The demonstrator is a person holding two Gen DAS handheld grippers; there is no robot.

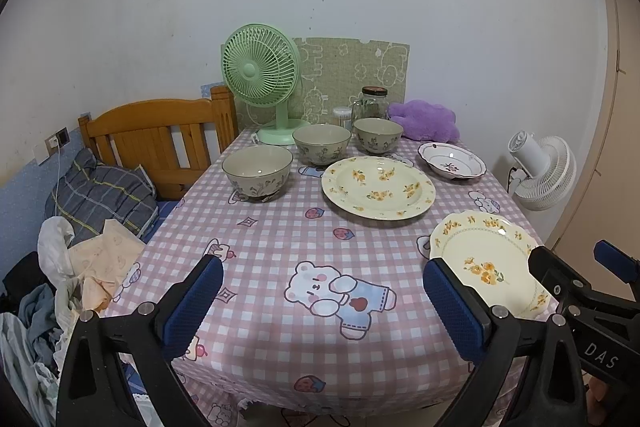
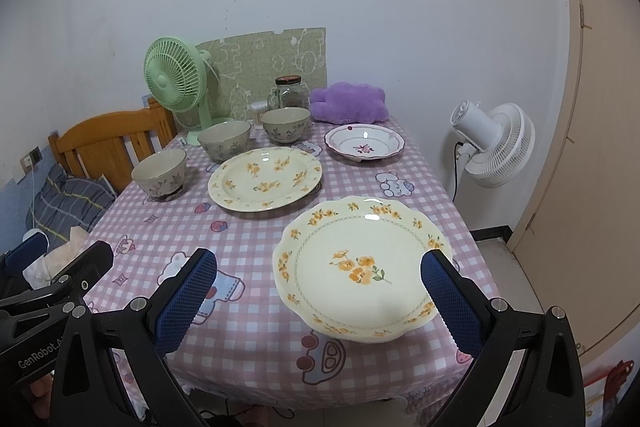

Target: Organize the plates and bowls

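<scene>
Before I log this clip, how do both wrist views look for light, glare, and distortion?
Left wrist view: soft, even indoor light, small glare spots inside the bowls, strong fisheye bending at the bed frame, dark corners. Right wrist view: same light, a highlight on the near plate, door bowed, open tongs sharp enough.

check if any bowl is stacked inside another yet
No, the three bowls stand apart on the table.
</scene>
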